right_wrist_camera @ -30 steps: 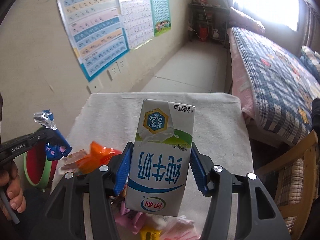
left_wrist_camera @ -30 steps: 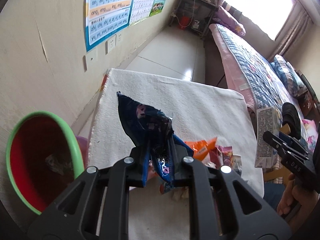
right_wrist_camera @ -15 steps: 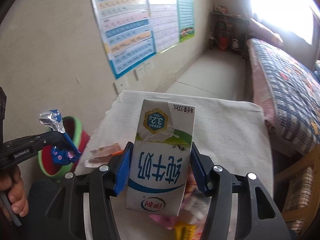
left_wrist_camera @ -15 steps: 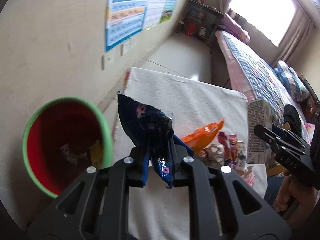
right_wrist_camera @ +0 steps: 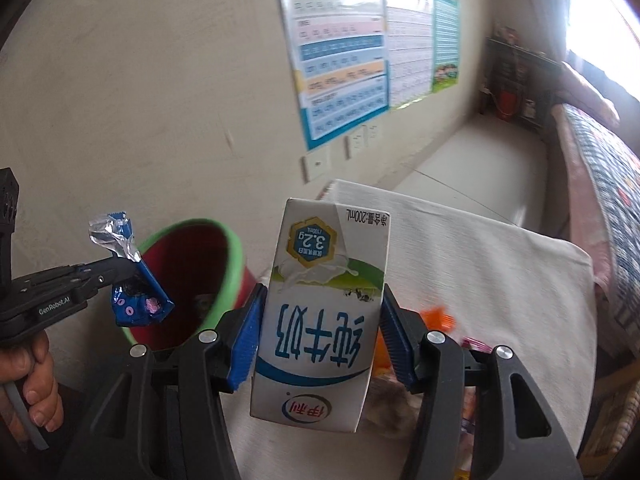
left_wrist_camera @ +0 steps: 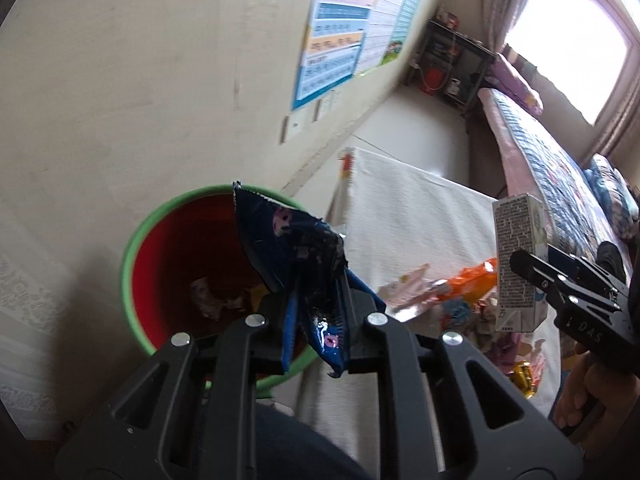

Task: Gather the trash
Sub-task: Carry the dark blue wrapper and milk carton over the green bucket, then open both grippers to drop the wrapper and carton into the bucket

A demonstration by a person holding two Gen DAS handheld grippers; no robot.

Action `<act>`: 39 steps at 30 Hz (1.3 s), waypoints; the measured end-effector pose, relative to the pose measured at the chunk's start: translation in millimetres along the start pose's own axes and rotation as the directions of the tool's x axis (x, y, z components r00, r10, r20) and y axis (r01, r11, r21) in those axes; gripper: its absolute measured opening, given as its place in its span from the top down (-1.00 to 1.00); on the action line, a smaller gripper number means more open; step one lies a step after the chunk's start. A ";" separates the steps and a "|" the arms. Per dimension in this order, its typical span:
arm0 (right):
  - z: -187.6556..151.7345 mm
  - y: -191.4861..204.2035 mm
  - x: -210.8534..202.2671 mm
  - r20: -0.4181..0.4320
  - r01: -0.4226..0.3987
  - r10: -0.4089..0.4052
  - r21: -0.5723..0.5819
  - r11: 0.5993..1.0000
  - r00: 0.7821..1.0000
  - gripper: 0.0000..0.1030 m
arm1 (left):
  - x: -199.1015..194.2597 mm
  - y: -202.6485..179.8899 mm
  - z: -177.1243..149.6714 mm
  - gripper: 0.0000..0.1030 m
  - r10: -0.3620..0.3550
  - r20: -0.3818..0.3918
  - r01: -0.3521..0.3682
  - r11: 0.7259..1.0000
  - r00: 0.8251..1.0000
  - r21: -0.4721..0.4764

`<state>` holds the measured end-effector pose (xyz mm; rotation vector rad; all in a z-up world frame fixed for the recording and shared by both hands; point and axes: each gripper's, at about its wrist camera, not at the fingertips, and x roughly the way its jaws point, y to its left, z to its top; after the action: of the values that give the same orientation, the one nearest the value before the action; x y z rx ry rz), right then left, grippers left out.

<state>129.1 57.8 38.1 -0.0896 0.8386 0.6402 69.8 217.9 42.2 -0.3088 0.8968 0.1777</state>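
My left gripper [left_wrist_camera: 318, 304] is shut on a crumpled dark blue snack wrapper [left_wrist_camera: 288, 248], held over the near rim of a red bin with a green rim [left_wrist_camera: 132, 240]. The same wrapper [right_wrist_camera: 138, 300] hangs beside the bin [right_wrist_camera: 236, 252] in the right wrist view. Blue pads of my right gripper [right_wrist_camera: 320, 328] press both sides of an upside-down white milk carton [right_wrist_camera: 320, 320], which is held above the table's left part. That carton [left_wrist_camera: 516, 264] also shows in the left wrist view. The bin holds some scraps.
A white cloth-covered table [left_wrist_camera: 420, 216] carries an orange wrapper [left_wrist_camera: 468, 284] and several small wrappers near its front. The wall with posters [right_wrist_camera: 344, 48] rises behind the bin. A bed [left_wrist_camera: 552, 168] runs along the right side, and a person's hand [right_wrist_camera: 28, 376] grips the left tool.
Both grippers have swung left with their loads. The bin has come from the left edge to under the blue wrapper. The carton is now nearer the bin.
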 end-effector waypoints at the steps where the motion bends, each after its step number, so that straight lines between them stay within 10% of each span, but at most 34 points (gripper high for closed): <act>1: 2.7 7.4 4.4 -0.002 -0.009 0.009 -0.011 1.000 1.000 -0.04 | -1.1 7.2 -0.3 0.70 0.012 0.001 -0.012 1.000 1.000 -0.008; 33: 39.2 164.3 104.9 -0.100 -0.187 0.169 -0.208 0.960 0.981 -0.06 | -21.9 118.7 -18.2 0.69 0.086 0.016 -0.083 0.986 0.996 -0.146; 36: 38.0 164.7 108.9 -0.108 -0.181 0.161 -0.219 0.959 0.981 -0.11 | -22.3 120.2 -17.6 0.44 0.076 0.018 -0.072 0.985 0.997 -0.155; 39: 37.3 163.6 110.7 -0.112 -0.173 0.151 -0.220 0.960 0.982 -0.69 | -24.8 119.0 -16.4 -0.47 0.062 0.033 -0.056 0.987 0.998 -0.153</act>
<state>116.7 256.7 11.9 -0.2642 0.8659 0.8921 9.2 323.8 29.6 -0.4194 0.8570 0.3066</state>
